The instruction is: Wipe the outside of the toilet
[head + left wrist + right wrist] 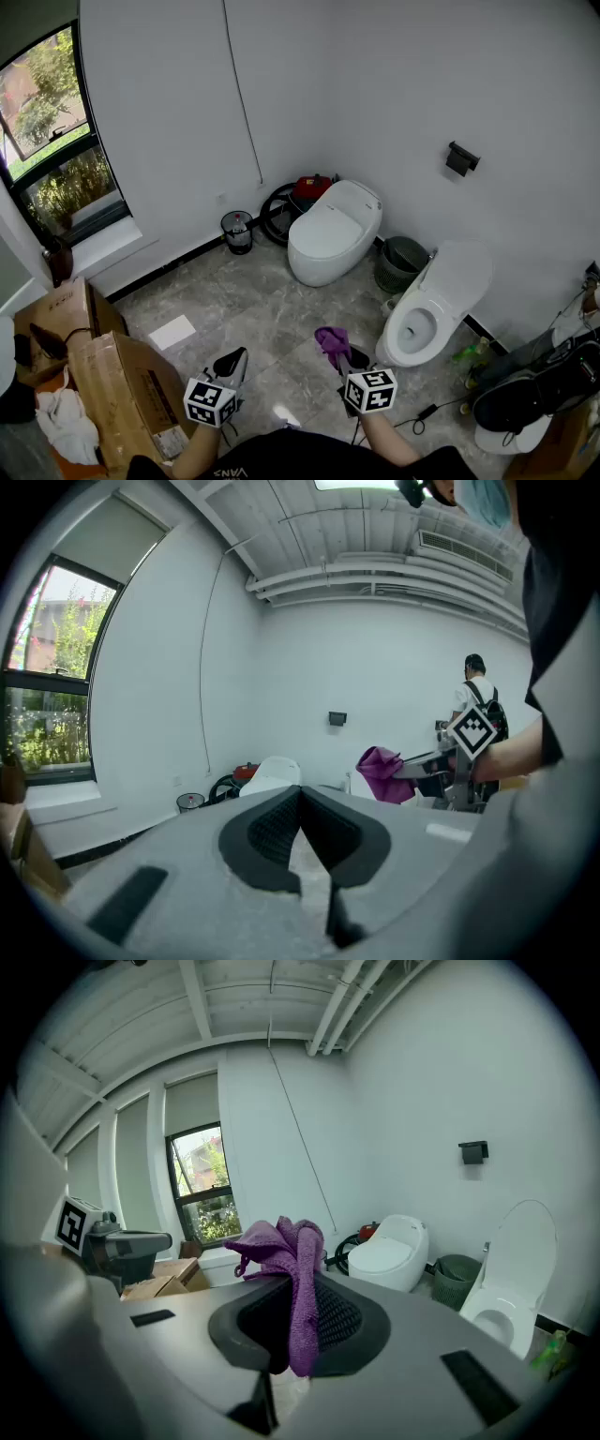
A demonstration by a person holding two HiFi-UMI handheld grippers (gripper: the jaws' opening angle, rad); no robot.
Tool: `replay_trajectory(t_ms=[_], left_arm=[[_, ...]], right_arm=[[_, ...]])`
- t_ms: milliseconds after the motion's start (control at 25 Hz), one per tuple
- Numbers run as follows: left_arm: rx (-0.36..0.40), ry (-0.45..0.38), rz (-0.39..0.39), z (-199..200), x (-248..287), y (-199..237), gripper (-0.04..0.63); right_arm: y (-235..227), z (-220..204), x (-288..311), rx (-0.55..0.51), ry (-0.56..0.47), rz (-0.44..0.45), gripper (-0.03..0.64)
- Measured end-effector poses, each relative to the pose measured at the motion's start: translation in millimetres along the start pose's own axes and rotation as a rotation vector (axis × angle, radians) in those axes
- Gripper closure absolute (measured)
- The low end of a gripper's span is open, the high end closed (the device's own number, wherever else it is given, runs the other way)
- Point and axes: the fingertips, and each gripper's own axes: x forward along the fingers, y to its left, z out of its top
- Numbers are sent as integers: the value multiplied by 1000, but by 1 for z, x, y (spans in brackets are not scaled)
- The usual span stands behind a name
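Down on the cardboard box (131, 389) at my left, the dark print is too small to read; white letters on my shirt (281, 457) may say VANS. Both grippers are held out low over the grey stone-tile floor (272, 314). My left gripper (235, 357) has its jaws pressed together on nothing; my right gripper (343, 358) pinches a purple cloth (330, 339). Near it stands the open-lidded toilet (427, 314); a second, closed toilet (333, 230) sits by the white wall (394, 84).
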Motion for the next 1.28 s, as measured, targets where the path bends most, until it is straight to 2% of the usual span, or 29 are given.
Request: replay_trajectory(t_ms=[360,760,1120,1280], left_arm=[[3,9,-3,0,17,-5,591],[-3,39,-68,-1,63,6,591],[0,51,-139,20,125,47,591],[6,60,-177,29,149,83,591]], right_arm=[[-11,14,11,41,-57,60,577],[-29,20,37,99,-61,16,577],[-42,52,94,113,-60,-27,577],[-39,68,128,131,-64,-60,577]])
